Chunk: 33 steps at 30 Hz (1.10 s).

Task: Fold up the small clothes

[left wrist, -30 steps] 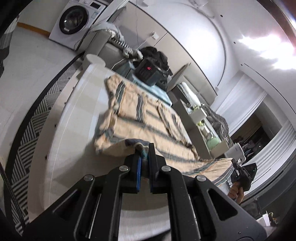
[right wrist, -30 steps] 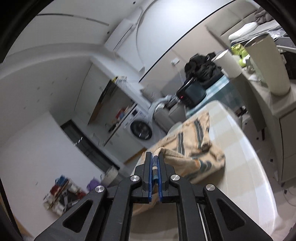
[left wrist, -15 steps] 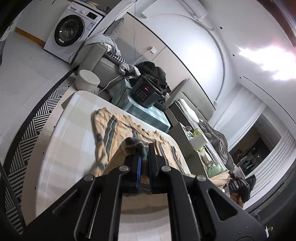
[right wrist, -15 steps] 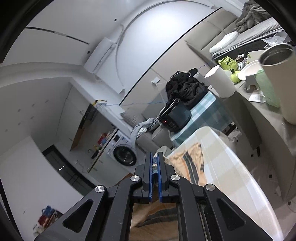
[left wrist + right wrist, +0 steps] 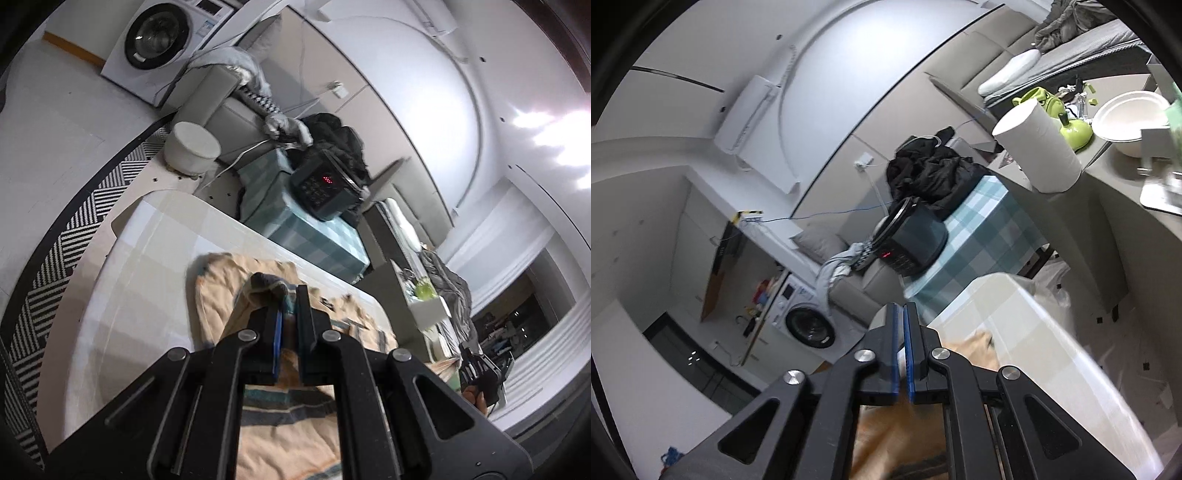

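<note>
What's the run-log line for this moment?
fold in progress | left gripper shut on striped garment | right gripper shut on garment | over table

We are in a lived-in home: a washing machine (image 5: 159,44) stands by a grey sofa (image 5: 221,107), a rice cooker (image 5: 325,192) sits on a checked cloth, an air conditioner (image 5: 753,114) hangs high, and a striped rug (image 5: 74,221) covers the floor.

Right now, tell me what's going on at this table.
A person is folding a small orange striped garment on the pale checked table, a tool in each hand. The left tool is shut on a bunched edge of the fabric, held above the part lying flat. The right tool is shut on another part of it. The fold is not yet laid down.
</note>
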{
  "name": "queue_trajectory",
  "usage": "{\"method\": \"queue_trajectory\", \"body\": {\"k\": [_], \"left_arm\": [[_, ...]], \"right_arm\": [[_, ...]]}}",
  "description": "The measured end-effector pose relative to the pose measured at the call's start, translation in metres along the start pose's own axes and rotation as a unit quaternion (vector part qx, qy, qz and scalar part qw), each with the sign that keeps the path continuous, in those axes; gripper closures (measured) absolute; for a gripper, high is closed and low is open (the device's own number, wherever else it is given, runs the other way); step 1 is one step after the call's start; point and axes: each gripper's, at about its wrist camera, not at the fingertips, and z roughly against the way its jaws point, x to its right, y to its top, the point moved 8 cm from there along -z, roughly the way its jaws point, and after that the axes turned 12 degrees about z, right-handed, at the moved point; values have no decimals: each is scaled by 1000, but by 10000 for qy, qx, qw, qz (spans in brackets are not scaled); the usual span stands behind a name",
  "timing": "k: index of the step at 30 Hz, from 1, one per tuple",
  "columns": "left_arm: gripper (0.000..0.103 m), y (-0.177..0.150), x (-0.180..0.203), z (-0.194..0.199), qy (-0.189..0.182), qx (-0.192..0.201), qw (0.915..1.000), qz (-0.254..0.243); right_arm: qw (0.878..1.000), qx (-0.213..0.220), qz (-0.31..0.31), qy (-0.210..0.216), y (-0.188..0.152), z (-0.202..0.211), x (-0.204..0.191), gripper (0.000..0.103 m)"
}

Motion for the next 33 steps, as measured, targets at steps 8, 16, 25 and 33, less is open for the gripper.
{"method": "queue_trajectory", "body": {"k": [8,16,25,33], "left_arm": [[100,15,-57,-85,646,-407,9969,212],[100,11,-74,-99,800,-472,9956,137],[100,1,-69,-82,874,-496,9948,146],[100,0,-68,-75,967,-542,9938,23]], "right_arm": [[9762,-1826,975,-653,-44,-74,15,90],[9473,-3046,842,-516,-101,-62,32,57],[9360,-3242,1193,-672,-106,-77,37,62],[9296,-3369,1403,-517,-113,-61,20,75]]}}
